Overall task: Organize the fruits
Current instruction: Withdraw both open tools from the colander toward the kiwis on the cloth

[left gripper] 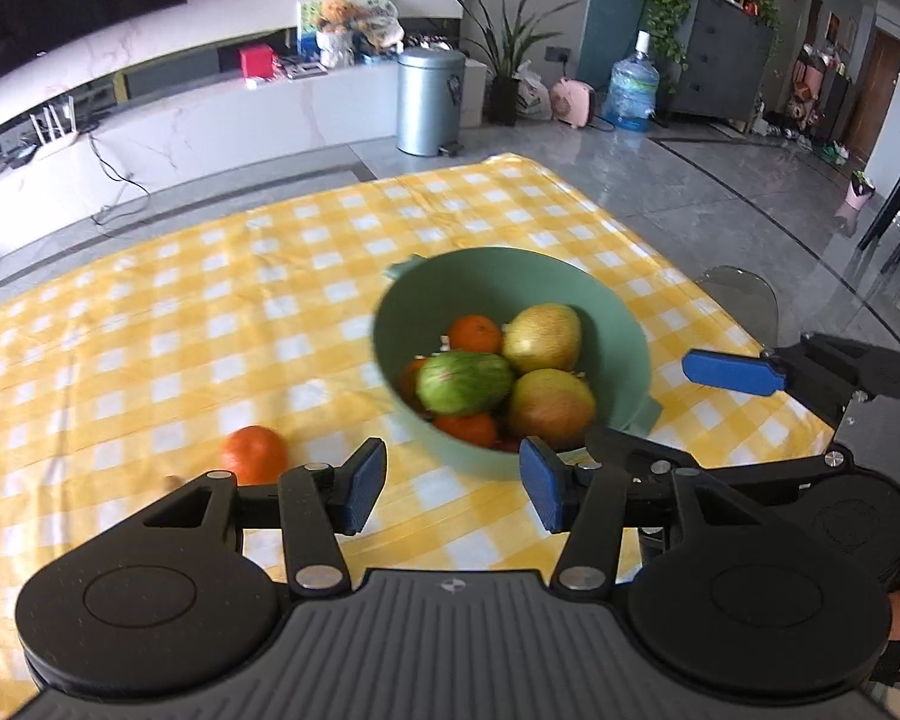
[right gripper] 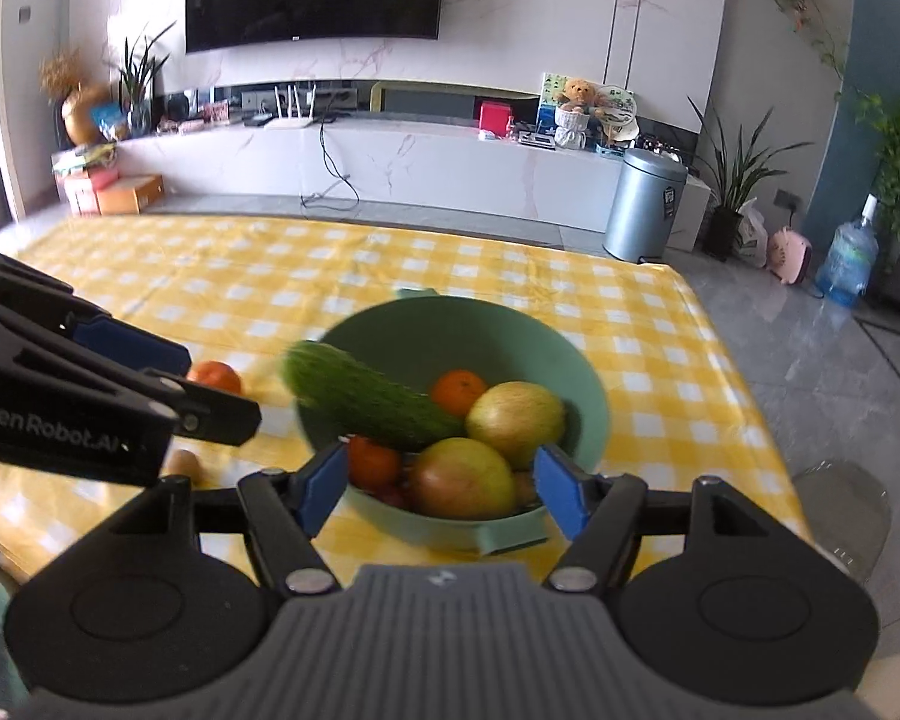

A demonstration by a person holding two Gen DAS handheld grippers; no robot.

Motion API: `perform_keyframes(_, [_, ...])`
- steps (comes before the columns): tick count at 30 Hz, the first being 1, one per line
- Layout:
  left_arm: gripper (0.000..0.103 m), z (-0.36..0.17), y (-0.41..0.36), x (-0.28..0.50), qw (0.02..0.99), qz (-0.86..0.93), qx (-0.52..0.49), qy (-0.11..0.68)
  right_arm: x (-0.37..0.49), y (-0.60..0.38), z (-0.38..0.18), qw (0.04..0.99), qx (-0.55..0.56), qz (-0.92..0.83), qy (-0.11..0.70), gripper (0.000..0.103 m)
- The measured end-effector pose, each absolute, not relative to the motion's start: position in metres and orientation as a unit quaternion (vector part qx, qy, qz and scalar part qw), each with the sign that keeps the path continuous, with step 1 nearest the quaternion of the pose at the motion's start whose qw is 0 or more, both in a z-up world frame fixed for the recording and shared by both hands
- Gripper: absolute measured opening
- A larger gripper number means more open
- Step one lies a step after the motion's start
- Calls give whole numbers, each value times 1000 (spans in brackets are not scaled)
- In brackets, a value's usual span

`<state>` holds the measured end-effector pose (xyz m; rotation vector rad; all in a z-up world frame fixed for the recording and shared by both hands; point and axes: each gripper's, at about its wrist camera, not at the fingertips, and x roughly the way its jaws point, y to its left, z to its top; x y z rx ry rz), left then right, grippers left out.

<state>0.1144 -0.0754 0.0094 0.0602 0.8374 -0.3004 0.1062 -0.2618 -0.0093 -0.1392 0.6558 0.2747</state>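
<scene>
Over the yellow-checked counter (left gripper: 150,312) I hold both tools back from the green bowl (right gripper: 576,360), each with its jaws released and empty: left gripper (left gripper: 453,483), right gripper (right gripper: 444,489). Apples, oranges and a cucumber (right gripper: 360,399) are piled inside, the cucumber propped on the rim. One orange (left gripper: 254,454) waits outside, probably next.

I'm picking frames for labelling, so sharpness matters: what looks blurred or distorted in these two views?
Left wrist view: the green bowl and the fruit in it are smeared by motion, while the left claw is crisp. Right wrist view: the cucumber is streaked, and the right claw is sharp. Both views: fisheye bends the white TV console and walls.
</scene>
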Motion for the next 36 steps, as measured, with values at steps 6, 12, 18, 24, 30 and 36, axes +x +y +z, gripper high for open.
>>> perform_keyframes(6, [61,13,-40,103,908,-118,23,401,89,-237,-9,936,-24,152,317,68])
perform_keyframes(12, [61,7,-7,96,907,-112,-13,406,79,-207,-17,938,-10,158,307,68])
perform_keyframes(18, [61,-5,12,91,913,-112,-15,392,79,-182,-30,931,-17,172,322,68])
perform_keyframes(24, [61,-18,22,94,914,-108,-15,391,85,-164,-43,925,-33,178,334,67])
perform_keyframes(30, [61,-32,29,103,912,-120,-20,392,97,-155,-59,920,-42,179,346,57])
perform_keyframes(36, [60,-50,33,112,906,-133,-24,401,106,-147,-74,916,-57,183,352,48])
